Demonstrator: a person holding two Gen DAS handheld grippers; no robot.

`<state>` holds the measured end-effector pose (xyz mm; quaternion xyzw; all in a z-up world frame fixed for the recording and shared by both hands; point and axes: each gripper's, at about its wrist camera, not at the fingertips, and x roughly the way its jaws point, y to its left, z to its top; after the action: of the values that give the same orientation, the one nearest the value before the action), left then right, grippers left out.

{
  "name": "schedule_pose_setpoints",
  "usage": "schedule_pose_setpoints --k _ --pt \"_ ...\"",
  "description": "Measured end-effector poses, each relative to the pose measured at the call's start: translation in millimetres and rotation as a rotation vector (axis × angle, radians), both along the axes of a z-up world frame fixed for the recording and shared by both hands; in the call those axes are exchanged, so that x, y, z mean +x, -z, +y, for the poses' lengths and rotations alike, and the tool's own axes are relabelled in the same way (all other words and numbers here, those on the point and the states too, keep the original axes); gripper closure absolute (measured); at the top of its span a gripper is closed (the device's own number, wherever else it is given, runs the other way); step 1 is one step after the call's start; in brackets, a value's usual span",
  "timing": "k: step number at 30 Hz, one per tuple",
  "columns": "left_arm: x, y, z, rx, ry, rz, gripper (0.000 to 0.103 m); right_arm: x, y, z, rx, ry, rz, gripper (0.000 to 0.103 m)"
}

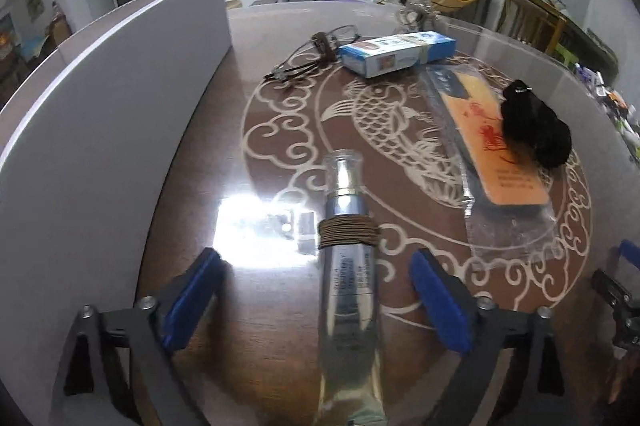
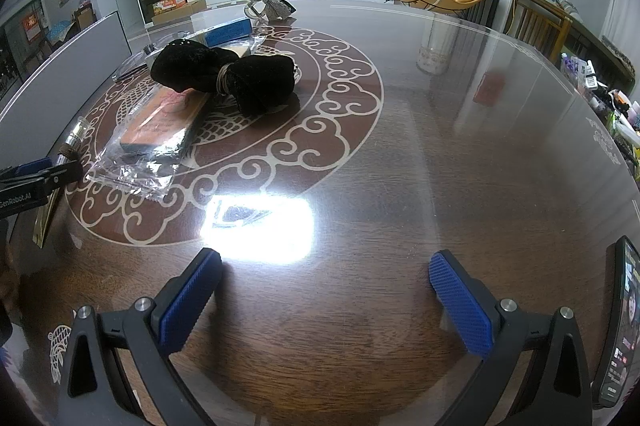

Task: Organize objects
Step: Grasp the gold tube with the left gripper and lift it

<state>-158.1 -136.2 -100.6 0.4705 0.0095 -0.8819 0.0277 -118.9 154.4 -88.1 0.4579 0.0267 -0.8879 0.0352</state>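
Left wrist view: the left claw (image 1: 316, 290) stands spread wide, and a silver tube (image 1: 348, 290) wound with brown cord lies on the bench (image 1: 256, 306) between its blue pads, touching neither. The tube's long axis runs straight ahead along the fingers. The right claw (image 2: 325, 290), also spread and empty, hangs well off to the tube's right, so the left is nearer.

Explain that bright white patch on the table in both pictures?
Left wrist view: lamp glare reflected off the glossy table, beside the silver tube. Right wrist view: the same glare, ahead of the open right gripper; fisheye bends the edges.
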Motion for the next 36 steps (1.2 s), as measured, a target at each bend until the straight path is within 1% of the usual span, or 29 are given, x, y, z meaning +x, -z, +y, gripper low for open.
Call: schedule_pose_setpoints --k 10,22,24,25,26,28,30,32,34,36 --pt "2.2 2.4 1.7 0.001 -0.028 0.021 0.000 0.0 0.0 -0.1 0.000 0.000 0.000 0.000" --pt "1.1 3.0 1.9 0.001 -0.027 0.022 0.000 0.2 -0.6 0.5 -0.007 -0.002 0.001 0.000" --pt "0.8 3.0 2.0 0.002 -0.027 0.022 0.000 -4.0 -4.0 -0.3 -0.056 -0.080 0.001 0.000" --pt "0.9 2.9 2.0 0.002 -0.027 0.022 0.000 -10.0 -8.8 -1.8 -0.067 -0.125 0.014 0.000" --pt "0.8 2.8 2.1 0.002 -0.027 0.022 0.000 -16.7 -14.7 -4.4 -0.050 -0.159 0.032 0.000" --pt "0.8 3.0 2.0 0.002 -0.027 0.022 0.000 -37.1 -30.6 -16.1 0.006 -0.274 0.074 0.000" --pt "0.8 2.9 2.0 0.002 -0.026 0.022 0.000 -63.4 -40.6 -36.3 0.106 -0.422 0.086 0.000" --pt "0.8 2.9 2.0 0.002 -0.026 0.022 0.000 -87.3 -40.2 -56.5 0.215 -0.549 0.063 0.000" --pt "0.8 3.0 2.0 0.002 -0.026 0.022 0.000 -104.3 -35.0 -74.2 0.324 -0.632 0.051 0.000" --pt "0.8 3.0 2.0 0.002 -0.026 0.022 0.000 -119.8 -26.7 -89.9 0.370 -0.702 0.013 0.001"
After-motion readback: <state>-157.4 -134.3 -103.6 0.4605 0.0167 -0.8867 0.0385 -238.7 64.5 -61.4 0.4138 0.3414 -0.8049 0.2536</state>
